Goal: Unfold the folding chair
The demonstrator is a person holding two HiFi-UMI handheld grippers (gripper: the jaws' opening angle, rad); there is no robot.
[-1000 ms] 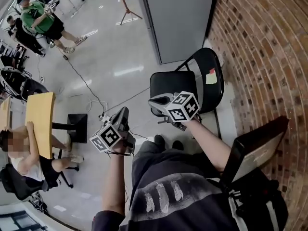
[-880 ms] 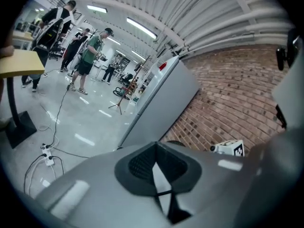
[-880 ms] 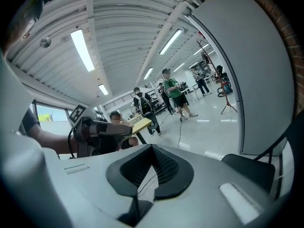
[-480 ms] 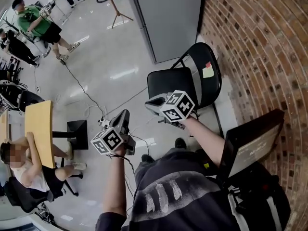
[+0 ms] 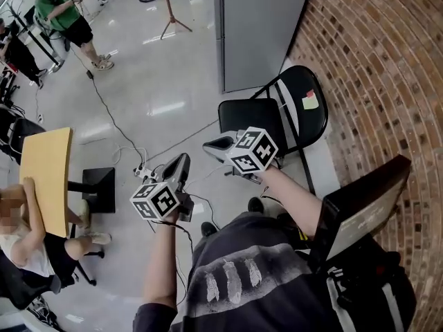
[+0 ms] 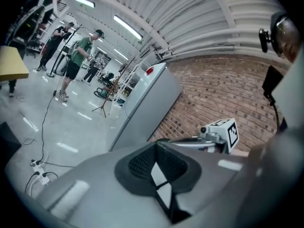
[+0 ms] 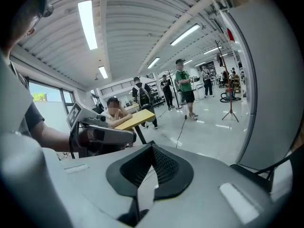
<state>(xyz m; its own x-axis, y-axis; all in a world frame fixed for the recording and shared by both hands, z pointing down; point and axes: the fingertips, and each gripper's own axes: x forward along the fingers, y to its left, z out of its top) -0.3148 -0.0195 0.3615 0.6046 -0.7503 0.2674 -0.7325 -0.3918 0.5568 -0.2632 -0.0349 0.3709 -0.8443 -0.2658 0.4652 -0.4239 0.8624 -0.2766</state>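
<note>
Hovering over the floor [image 5: 163,81] with fingers [image 6: 142,164] clenched on nothing; held left gripper [image 5: 181,163] at frame centre, right gripper [image 5: 212,146] just beside, near the open folding chair [image 5: 249,116].

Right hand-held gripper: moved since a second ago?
Yes. Against the folding chair, the right hand-held gripper has shifted left; its tip now pokes past the seat's left edge.

Head view hangs high and stares steeply down onto the folding chair [image 5: 273,120], pretty close in front. Left gripper view sits low behind its jaws, facing the brick wall [image 5: 387,68] beside the chair. Right gripper view faces the chair's other side, out across the floor [image 5: 159,81]. All three share the grey cabinet [image 5: 259,26] behind the chair.
</note>
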